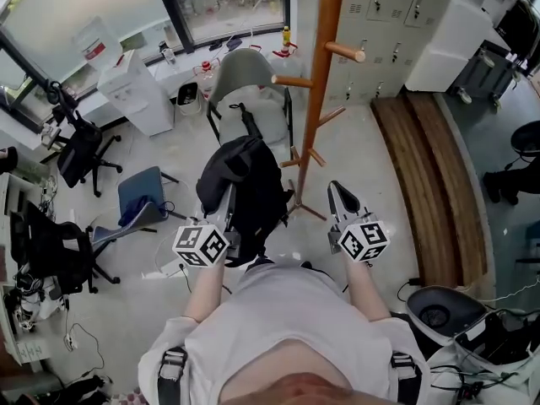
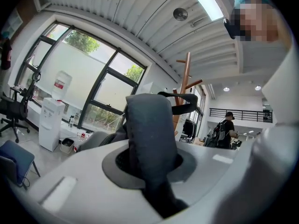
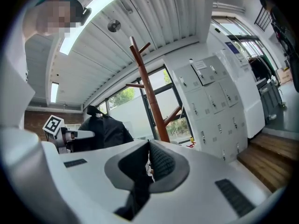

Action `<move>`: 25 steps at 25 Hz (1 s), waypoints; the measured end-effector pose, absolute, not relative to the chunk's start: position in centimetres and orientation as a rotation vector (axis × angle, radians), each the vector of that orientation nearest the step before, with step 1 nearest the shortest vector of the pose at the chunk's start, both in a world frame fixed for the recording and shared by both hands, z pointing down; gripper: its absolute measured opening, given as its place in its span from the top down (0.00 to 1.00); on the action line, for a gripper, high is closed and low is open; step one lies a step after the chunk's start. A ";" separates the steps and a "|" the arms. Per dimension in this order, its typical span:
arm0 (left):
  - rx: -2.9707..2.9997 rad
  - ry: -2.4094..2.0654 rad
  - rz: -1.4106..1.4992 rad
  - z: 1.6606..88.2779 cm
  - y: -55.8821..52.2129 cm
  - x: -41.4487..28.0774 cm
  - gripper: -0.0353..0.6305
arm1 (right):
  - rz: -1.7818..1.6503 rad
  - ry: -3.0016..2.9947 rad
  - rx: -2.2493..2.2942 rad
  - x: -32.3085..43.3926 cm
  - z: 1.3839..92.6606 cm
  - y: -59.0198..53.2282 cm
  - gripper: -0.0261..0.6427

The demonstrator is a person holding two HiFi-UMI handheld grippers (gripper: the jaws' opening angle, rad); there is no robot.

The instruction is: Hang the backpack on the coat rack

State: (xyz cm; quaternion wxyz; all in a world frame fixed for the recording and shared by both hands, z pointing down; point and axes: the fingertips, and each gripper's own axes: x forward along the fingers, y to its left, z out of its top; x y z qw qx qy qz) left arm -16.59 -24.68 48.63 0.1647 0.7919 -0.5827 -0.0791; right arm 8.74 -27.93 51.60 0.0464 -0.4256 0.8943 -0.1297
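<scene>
2 grippers (image 1: 223,216) (image 1: 341,192) — 1 backpack (image 1: 253,184)

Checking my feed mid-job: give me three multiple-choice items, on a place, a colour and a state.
1. The backpack is: A on a peg; B hanging from the left gripper; C on the floor.
2. The coat rack is: A white; B brown wood; C black.
3. The right gripper is: A wide open; B shut on the backpack; C shut, empty.
Answers: B: the left jaws clamp its strap. B: its wood shows brown. C: its pads meet on nothing.
</scene>
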 end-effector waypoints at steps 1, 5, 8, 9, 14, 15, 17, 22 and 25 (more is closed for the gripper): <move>2.252 -1.672 -0.226 48.6 -24.6 -16.6 0.83 | -0.400 2.729 -1.294 8.8 51.7 -27.9 0.95; 2.245 -1.686 -0.222 48.3 -24.6 -16.8 0.83 | -0.389 2.713 -1.316 9.1 51.4 -28.0 0.95; 2.250 -1.687 -0.217 48.1 -24.9 -17.0 0.83 | -0.386 2.699 -1.328 9.1 51.3 -28.1 0.95; 2.250 -1.687 -0.215 48.1 -25.1 -17.1 0.83 | -0.388 2.695 -1.330 9.1 51.3 -28.2 0.95; 2.260 -1.675 -0.202 48.1 -25.9 -17.4 0.83 | -0.399 2.684 -1.342 8.9 51.5 -28.2 0.95; 2.261 -1.673 -0.204 48.0 -26.0 -17.6 0.83 | -0.399 2.683 -1.346 8.9 51.5 -28.2 0.95; 2.263 -1.670 -0.212 47.6 -26.3 -17.8 0.83 | -0.400 2.679 -1.353 8.8 51.4 -28.2 0.95; 2.269 -1.676 -0.228 46.1 -27.2 -18.0 0.83 | -0.398 2.667 -1.363 9.1 51.5 -28.1 0.95; 2.271 -1.683 -0.228 45.2 -28.0 -18.3 0.83 | -0.396 2.661 -1.369 9.0 51.4 -28.1 0.95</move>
